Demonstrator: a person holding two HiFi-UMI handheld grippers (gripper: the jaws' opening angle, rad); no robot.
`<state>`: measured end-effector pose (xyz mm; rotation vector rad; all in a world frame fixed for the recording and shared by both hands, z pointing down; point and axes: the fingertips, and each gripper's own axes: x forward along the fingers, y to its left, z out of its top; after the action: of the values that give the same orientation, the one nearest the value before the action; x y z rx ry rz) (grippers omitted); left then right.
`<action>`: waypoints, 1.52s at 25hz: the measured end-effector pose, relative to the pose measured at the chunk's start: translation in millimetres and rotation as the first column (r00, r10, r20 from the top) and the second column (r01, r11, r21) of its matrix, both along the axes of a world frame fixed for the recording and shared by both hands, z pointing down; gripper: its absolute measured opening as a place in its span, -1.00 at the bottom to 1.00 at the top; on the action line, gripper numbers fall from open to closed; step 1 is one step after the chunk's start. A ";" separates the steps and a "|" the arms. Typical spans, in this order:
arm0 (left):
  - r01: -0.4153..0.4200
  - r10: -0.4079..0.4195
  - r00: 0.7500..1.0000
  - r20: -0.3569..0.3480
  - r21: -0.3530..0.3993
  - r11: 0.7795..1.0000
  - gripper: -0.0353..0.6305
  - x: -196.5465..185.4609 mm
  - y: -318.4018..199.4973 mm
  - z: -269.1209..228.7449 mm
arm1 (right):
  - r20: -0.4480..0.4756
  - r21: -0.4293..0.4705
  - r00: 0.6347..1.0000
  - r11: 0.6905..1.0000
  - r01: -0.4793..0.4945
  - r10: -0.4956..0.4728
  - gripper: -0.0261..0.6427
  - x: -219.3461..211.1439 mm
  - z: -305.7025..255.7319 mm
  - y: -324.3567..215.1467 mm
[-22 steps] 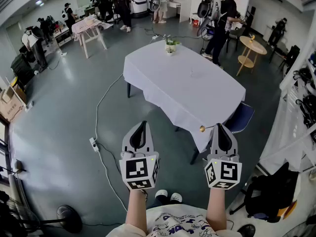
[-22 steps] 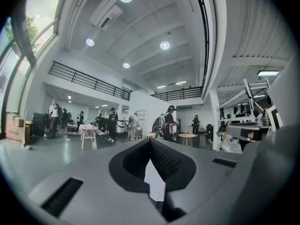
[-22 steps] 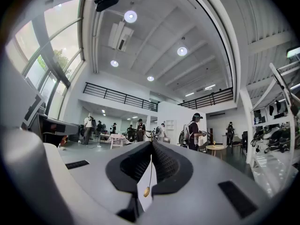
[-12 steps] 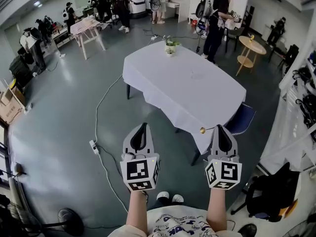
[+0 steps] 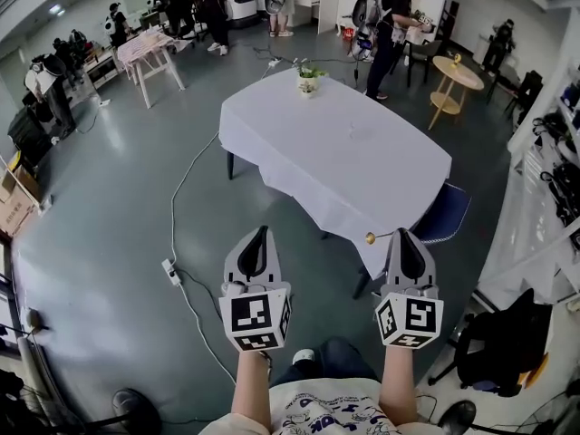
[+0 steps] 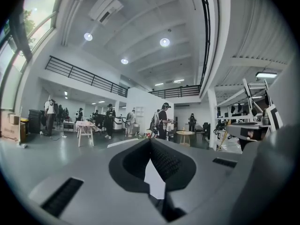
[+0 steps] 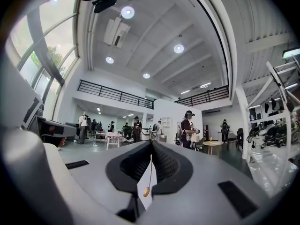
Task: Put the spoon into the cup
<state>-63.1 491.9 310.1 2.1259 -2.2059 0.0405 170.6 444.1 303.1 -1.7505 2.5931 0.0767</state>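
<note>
Knee (image 5: 337,356) forward, table (image 5: 335,143) ahead of spoon (image 5: 371,237)

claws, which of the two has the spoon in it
The right claw: its jaws are shut on the thin gold spoon, whose end sticks out sideways. The left claw is shut too, with nothing between its jaws.

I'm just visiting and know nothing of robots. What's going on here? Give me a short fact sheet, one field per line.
Left gripper: jaws together, nothing between them
Right gripper: jaws shut on a thin gold spoon
Direction: both grippers held level, towards the table
Table: white cloth, ahead of the grippers
On the table: small potted plant at the far end
Cup: cannot be made out
Chair: blue, at the table's near right corner
Background: people standing about the hall
</note>
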 end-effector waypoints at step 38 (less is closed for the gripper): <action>0.118 -0.118 0.993 0.027 -0.012 0.993 -0.86 -38.0 -354.1 2.1 | 0.041 0.008 0.993 0.993 0.114 -0.114 -0.87 -44.2 -2.6 -390.2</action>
<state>-101.1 137.8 312.2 1.9951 -2.3340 0.0768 126.4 53.9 300.5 -1.5805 2.6544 0.0455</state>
